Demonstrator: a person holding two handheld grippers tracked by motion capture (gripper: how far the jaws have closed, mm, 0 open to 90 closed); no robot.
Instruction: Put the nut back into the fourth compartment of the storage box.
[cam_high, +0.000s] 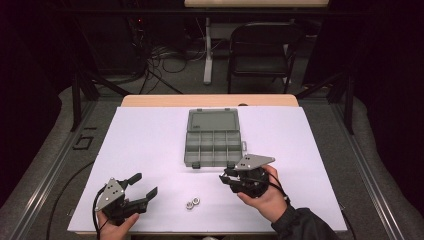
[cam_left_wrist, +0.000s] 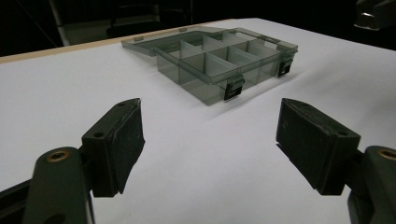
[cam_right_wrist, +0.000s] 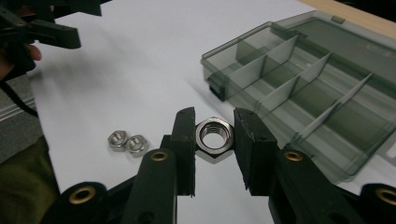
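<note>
Behind the right gripper (cam_high: 229, 177), the organizer box (cam_high: 214, 137) corner is hidden.

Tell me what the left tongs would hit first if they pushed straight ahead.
Probably the open plastic box: past the left tongs lies bare white table, then the box's latch side, though depth is hard to judge.
</note>
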